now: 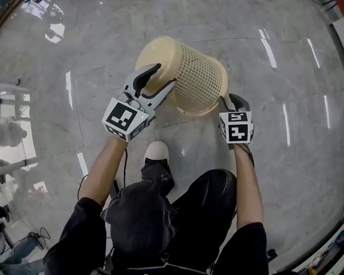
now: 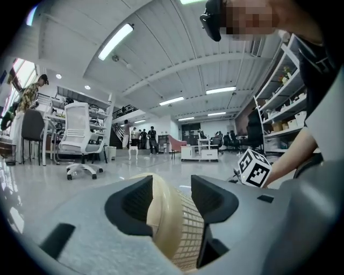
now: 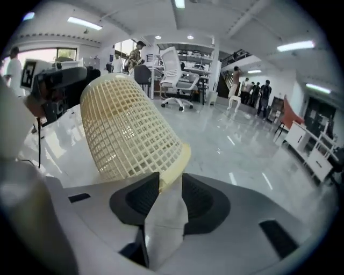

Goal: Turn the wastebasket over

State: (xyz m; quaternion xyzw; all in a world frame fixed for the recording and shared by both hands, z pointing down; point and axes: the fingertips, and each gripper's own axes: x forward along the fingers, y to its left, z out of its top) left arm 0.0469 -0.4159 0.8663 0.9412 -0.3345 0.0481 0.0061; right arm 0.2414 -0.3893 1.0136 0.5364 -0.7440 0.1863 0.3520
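A cream lattice wastebasket [image 1: 195,77] is tipped up over the floor, its closed base toward the upper left and its open rim down at the lower right. My left gripper [image 1: 163,76] is shut on the solid base edge, which fills the gap between its jaws in the left gripper view, where the wastebasket [image 2: 172,220] runs out past the left gripper [image 2: 172,185]. My right gripper [image 1: 231,101] sits at the open rim. In the right gripper view the wastebasket [image 3: 129,134] rises ahead, and its rim edge lies loosely between the tips of the open right gripper [image 3: 171,180].
The floor [image 1: 282,57] is glossy grey marble. The person's shoe [image 1: 157,151] stands just below the basket. A white office chair [image 2: 78,137] and desks are far off, shelves [image 2: 285,118] line the right, and people stand in the distance.
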